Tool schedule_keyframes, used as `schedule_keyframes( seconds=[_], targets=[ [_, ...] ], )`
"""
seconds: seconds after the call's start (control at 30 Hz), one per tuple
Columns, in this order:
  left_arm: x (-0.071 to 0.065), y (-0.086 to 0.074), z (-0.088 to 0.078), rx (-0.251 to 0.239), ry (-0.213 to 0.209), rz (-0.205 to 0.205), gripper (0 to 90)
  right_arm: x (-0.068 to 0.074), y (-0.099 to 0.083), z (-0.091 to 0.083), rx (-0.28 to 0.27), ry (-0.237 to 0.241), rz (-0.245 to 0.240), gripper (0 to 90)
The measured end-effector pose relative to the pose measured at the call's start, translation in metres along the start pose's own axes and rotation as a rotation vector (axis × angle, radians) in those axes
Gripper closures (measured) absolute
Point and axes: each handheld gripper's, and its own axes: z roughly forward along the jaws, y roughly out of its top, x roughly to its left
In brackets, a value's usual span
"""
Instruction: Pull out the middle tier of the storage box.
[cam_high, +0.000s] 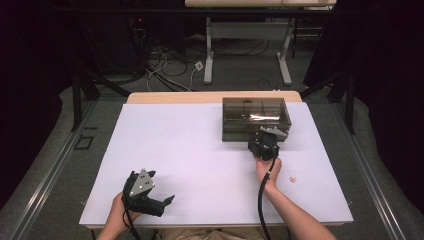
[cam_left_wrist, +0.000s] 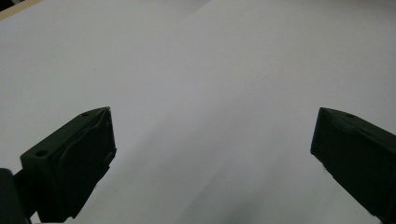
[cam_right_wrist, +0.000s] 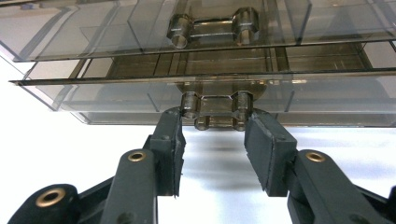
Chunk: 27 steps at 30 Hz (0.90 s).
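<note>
Right gripper view: fingers (cam_right_wrist: 268, 154) clenched either side of lower drawer handle (cam_right_wrist: 216, 108) of smoked box (cam_high: 255, 118); left gripper (cam_left_wrist: 212, 144) fingers released, empty above counter (cam_high: 190, 165).

On the table (cam_high: 200, 150), the drawer box (cam_high: 256, 118) sits at about one o'clock from the centre, near the far edge. The right gripper (cam_high: 263, 142) lies directly at the box's six o'clock, against its near face; in the right gripper view its jaws flank the lower drawer's handle (cam_right_wrist: 216, 108), one on each side, with the upper drawer's handle (cam_right_wrist: 213, 27) straight above at twelve o'clock. The left gripper (cam_high: 145, 192) rests at about seven o'clock from the table's centre, close to the near edge, well apart from the box. A small object (cam_high: 293, 178) lies at four o'clock, just right of the right hand (cam_high: 267, 167).
</note>
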Motion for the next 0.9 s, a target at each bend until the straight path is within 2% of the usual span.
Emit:
schedule_keyframes(
  seconds=[0.07, 0.13, 0.2, 0.27, 0.3, 0.4, 0.43, 0.53, 0.6, 0.63, 0.7, 0.8, 0.9],
  targets=[
    [0.0, 0.0, 0.001, -0.002, -0.001, 0.003, 0.1, -0.001, -0.001, -0.001, 0.007, 0.015, 0.014, 57.6],
    [0.0, 0.0, 0.001, -0.002, -0.002, 0.003, 0.1, -0.002, -0.001, -0.001, 0.008, 0.016, 0.009, 57.6],
    [0.0, 0.0, 0.0, 0.002, -0.004, 0.003, 0.1, -0.004, 0.0, -0.001, 0.018, 0.025, -0.017, 56.7],
    [0.0, 0.0, 0.001, -0.001, -0.001, 0.003, 0.1, -0.005, 0.001, -0.002, 0.023, 0.031, -0.023, 53.5],
    [0.0, 0.0, 0.001, -0.002, -0.001, 0.003, 0.1, -0.007, 0.001, -0.003, 0.039, 0.053, -0.045, 48.1],
    [0.0, 0.0, 0.001, -0.001, -0.002, 0.005, 0.1, -0.009, 0.001, -0.005, 0.05, 0.076, -0.048, 46.4],
    [0.0, 0.0, 0.001, -0.001, -0.001, 0.003, 0.1, -0.013, 0.0, -0.007, 0.057, 0.101, -0.071, 44.5],
    [0.0, 0.0, 0.0, 0.004, -0.006, 0.005, 0.1, -0.016, 0.0, -0.008, 0.074, 0.122, -0.086, 43.4],
    [0.0, 0.0, 0.001, 0.005, -0.006, 0.005, 0.1, -0.018, 0.0, -0.01, 0.099, 0.161, -0.108, 41.1],
    [0.0, 0.0, 0.001, 0.005, -0.004, 0.004, 0.1, -0.02, 0.0, -0.012, 0.115, 0.178, -0.143, 39.0],
    [0.0, 0.0, 0.0, 0.005, -0.004, 0.005, 0.0, -0.02, 0.0, -0.013, 0.12, 0.191, -0.143, 38.8],
    [0.0, 0.0, 0.001, 0.004, -0.005, 0.003, 0.1, -0.025, 0.0, -0.015, 0.151, 0.217, -0.19, 34.5],
    [0.0, 0.0, 0.001, 0.005, -0.006, 0.003, 0.1, -0.028, 0.0, -0.015, 0.166, 0.241, -0.204, 33.7]
  ],
)
